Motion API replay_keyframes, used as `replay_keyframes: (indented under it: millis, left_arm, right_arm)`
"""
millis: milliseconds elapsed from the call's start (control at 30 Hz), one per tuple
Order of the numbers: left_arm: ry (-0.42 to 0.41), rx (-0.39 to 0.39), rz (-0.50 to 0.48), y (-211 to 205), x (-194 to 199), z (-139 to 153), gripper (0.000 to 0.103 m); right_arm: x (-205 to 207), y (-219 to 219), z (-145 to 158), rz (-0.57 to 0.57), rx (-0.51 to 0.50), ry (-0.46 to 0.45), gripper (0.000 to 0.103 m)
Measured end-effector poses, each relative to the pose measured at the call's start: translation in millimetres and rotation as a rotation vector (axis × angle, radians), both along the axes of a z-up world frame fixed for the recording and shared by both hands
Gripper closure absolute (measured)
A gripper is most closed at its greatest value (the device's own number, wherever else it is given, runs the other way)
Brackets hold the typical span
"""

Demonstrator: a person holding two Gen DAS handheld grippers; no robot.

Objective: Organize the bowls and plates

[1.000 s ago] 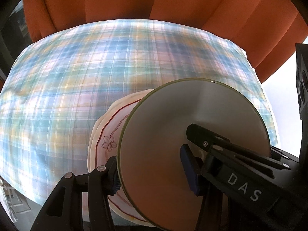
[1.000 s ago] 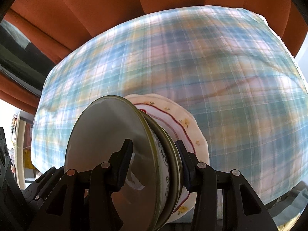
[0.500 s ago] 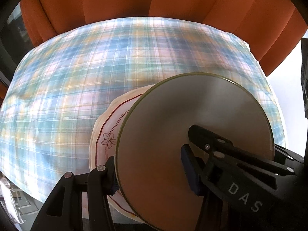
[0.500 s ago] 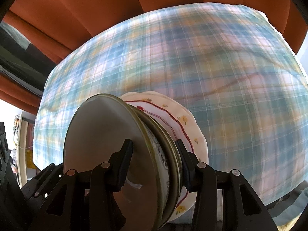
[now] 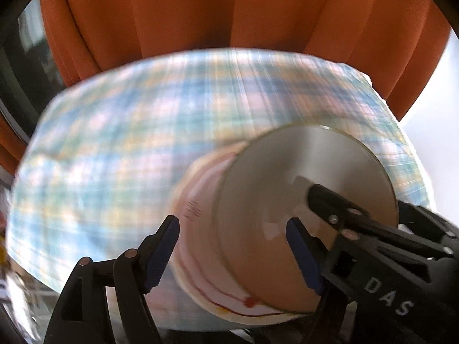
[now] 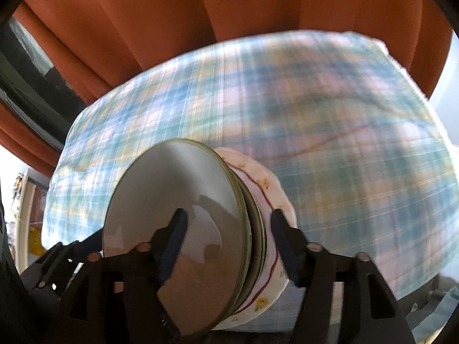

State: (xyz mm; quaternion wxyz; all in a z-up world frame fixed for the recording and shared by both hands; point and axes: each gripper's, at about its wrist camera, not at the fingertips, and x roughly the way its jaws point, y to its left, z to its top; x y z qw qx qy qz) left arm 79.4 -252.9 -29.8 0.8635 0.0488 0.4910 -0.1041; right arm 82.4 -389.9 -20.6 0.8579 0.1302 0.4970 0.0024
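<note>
A stack of dishes is held on edge between both grippers above the plaid tablecloth. The near one is a plain grey-white plate with an olive rim (image 5: 301, 195) (image 6: 178, 200). Behind it sit more olive-rimmed dishes (image 6: 252, 229) and a cream floral plate with a red line (image 5: 206, 200) (image 6: 269, 206). My left gripper (image 5: 232, 252) straddles the stack with its jaws spread; its left pad stands a little off the floral plate. My right gripper (image 6: 226, 229) straddles the same stack and its pads look slightly off the dishes. The right gripper also shows in the left wrist view (image 5: 373, 238).
The plaid tablecloth (image 5: 143, 143) (image 6: 344, 129) covers the table under the stack. Orange curtains (image 5: 229, 14) (image 6: 200, 14) hang behind the table's far edge. A dark window frame (image 6: 23, 86) stands at the left.
Both views have pulled back and tilted up, showing more curtain, with motion blur. Both pairs of jaws have widened around the stack; the left pad now stands clear of the floral plate.
</note>
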Motion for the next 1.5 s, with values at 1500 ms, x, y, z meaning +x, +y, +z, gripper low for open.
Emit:
replay_keyframes:
  millis: [1500]
  left_arm:
    - [-0.381, -0.075, 0.104, 275, -86, 3, 0.008]
  right_arm:
    - [-115, 237, 10, -0.096, -0.220, -0.365, 0.013]
